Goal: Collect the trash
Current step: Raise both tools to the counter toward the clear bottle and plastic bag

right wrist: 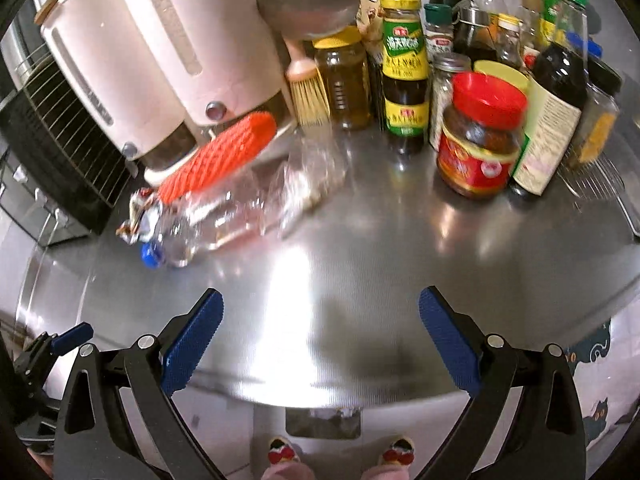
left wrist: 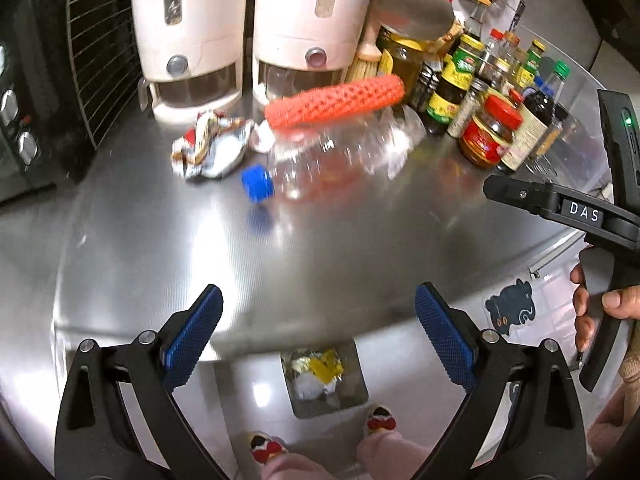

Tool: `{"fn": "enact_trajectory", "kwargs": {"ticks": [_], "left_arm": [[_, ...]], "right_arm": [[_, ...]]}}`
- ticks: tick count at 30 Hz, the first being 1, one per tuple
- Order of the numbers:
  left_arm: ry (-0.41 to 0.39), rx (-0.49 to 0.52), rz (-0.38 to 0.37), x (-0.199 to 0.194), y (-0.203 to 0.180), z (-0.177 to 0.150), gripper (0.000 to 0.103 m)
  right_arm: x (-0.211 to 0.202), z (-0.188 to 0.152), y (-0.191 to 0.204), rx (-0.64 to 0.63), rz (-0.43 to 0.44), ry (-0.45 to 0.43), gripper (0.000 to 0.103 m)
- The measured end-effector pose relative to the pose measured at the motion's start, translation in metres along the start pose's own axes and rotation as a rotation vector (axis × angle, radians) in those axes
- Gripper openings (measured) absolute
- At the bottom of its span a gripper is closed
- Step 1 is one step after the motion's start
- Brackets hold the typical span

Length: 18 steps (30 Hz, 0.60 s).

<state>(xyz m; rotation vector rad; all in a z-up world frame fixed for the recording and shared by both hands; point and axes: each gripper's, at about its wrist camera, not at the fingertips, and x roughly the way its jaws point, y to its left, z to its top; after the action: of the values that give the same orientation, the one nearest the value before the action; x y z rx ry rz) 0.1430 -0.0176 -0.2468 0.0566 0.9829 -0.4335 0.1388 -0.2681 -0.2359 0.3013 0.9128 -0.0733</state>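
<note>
A crushed clear plastic bottle [left wrist: 340,160] with a blue cap [left wrist: 257,182] lies on its side on the steel counter [left wrist: 280,264]. A crumpled foil wrapper [left wrist: 208,146] sits just left of it. Both also show in the right wrist view: the bottle [right wrist: 240,212] and the wrapper [right wrist: 138,216]. My left gripper [left wrist: 318,320] is open, well short of the bottle, with nothing between its fingers. My right gripper [right wrist: 320,324] is open too, over the counter's front edge, empty. Below the counter a small bin [left wrist: 324,376] holds white and yellow trash.
An orange bumpy roller [left wrist: 334,102] rests behind the bottle against two white dispensers [left wrist: 248,32]. Many sauce jars and bottles [right wrist: 480,136] crowd the back right. A black oven with a wire rack [left wrist: 48,80] stands at left. The person's slippered feet [left wrist: 320,432] are by the bin.
</note>
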Motion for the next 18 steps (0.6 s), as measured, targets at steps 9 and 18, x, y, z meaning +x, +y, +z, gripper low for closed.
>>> {"fn": "enact_trajectory", "kwargs": {"ticks": [9,18], "left_arm": [[-0.02,0.051,-0.005,0.03,0.003,0.055,0.09],[-0.002,0.117,-0.017,0.068,0.005,0.09,0.088]], "right_arm": [[0.043,0.048,-0.005,0.022,-0.006,0.002,0.094],[0.091,0.075,-0.014,0.077,0.042,0.068,0.068]]}}
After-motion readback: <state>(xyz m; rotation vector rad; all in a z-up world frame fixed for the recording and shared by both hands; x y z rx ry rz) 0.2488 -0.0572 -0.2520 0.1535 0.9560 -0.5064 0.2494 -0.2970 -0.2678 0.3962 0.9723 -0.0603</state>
